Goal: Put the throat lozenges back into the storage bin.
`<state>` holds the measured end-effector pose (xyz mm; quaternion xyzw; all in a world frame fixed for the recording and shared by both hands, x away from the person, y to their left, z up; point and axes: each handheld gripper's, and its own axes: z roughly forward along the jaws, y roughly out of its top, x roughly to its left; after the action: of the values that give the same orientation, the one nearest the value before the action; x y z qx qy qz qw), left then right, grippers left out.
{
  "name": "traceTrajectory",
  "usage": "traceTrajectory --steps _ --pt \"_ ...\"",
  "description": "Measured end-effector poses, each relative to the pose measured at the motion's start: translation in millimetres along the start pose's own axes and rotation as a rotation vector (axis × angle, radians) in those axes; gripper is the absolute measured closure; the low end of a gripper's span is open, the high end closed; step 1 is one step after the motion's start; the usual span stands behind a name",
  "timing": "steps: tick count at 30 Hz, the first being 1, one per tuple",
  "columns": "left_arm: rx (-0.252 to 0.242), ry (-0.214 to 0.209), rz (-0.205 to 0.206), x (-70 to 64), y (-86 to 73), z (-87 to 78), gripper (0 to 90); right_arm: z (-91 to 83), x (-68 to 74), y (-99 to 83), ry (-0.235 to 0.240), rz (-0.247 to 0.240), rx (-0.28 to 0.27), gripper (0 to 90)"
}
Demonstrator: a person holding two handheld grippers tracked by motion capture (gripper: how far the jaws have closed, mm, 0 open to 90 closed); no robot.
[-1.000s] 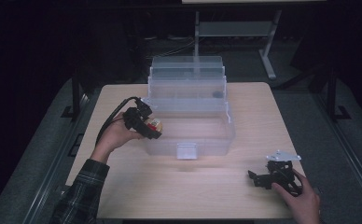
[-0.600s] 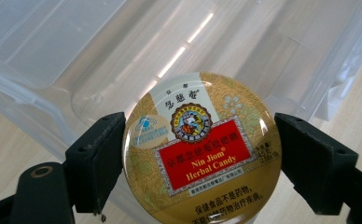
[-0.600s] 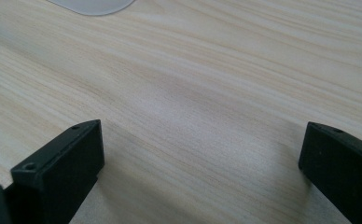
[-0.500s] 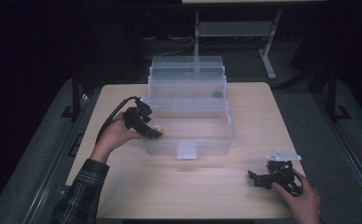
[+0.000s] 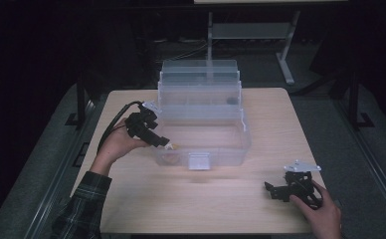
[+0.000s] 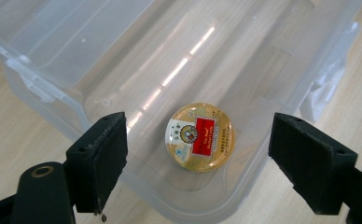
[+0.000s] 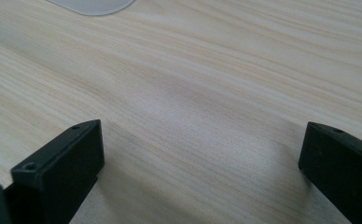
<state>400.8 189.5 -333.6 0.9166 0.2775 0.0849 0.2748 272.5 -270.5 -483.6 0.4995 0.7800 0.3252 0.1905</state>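
A clear plastic storage box [image 5: 231,149] with stepped tiers behind it stands in the middle of the wooden table. A round gold tin [image 6: 200,137] with a red and white label lies flat on the box's floor, near its front left corner. My left gripper [image 5: 163,143] leans over the box's left rim, tips pointing down into it. In the left gripper view its jaws stand wide open above the tin, touching nothing. My right gripper [image 5: 275,191] rests low at the table's front right, open, with only bare wood [image 7: 202,116] between its jaws.
The box's front latch [image 5: 199,161] juts toward the person. A metal stand [image 5: 253,32] rises behind the table in the dark. Bare wood stretches in front of the box and between the two hands. A clear plastic edge [image 7: 95,4] shows at the top of the right gripper view.
My left gripper has moved right and down over the box's left rim. The coloured tin seen at its jaws before now lies in the box. The right gripper has stayed put.
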Motion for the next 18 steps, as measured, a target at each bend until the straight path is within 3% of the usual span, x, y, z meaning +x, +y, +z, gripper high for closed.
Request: traceTrajectory --steps 10,18 --pt "-0.04 0.021 -0.009 -4.7 -11.8 -17.2 19.0 0.0 0.0 0.0 0.0 0.0 0.0 0.0" --pt "-0.072 0.046 -0.022 -8.5 -30.5 -30.5 19.0 0.0 0.0 0.0 0.0 0.0 -0.001 0.0"
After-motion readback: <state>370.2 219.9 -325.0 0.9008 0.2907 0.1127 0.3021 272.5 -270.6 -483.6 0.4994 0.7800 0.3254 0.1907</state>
